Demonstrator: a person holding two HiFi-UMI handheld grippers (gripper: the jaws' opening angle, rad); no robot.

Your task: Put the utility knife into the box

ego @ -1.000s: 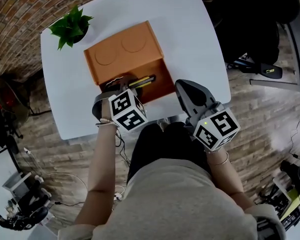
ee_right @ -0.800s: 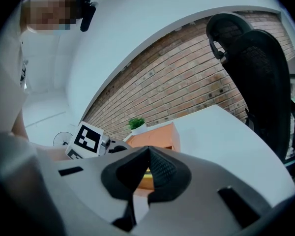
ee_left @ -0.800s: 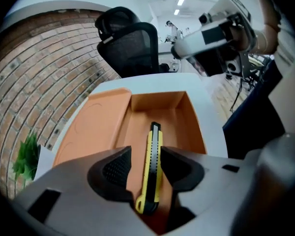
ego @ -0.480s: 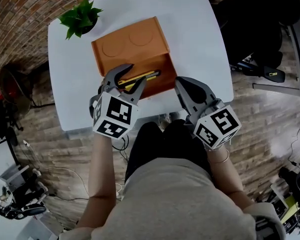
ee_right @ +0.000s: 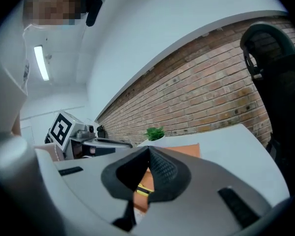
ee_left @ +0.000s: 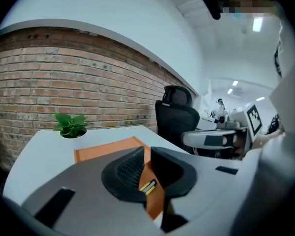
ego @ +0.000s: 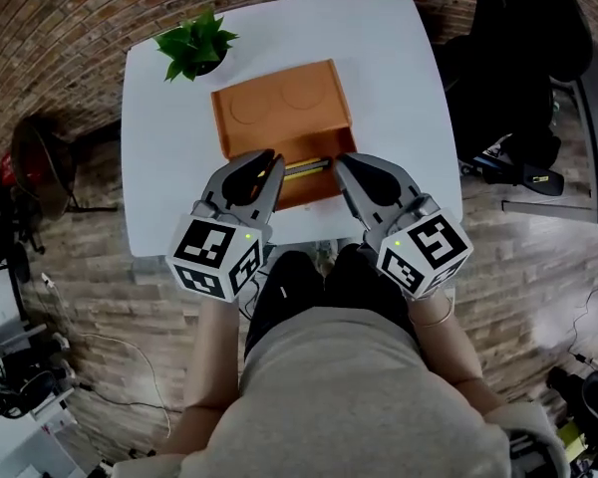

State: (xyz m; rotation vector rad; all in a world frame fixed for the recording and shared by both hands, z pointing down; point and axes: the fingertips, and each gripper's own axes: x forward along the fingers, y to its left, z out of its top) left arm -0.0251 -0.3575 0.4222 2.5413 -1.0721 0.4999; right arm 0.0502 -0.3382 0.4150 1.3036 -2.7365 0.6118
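While utility knife (ego: 307, 166) lies in box (ego: 279, 103), left gripper (ego: 271, 159) just narrowed, empty, right gripper (ego: 341, 160) closed

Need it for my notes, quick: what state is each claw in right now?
Left claw: empty, jaws have just been closing, narrow gap left.
Right claw: shut, empty.

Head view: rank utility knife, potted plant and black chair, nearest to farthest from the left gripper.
From the left gripper, whose jaws have just been closing with nothing between them:
1. Utility knife, in the box, just right of the jaws.
2. Potted plant, at the table's far left corner.
3. Black chair, off the table, far right.
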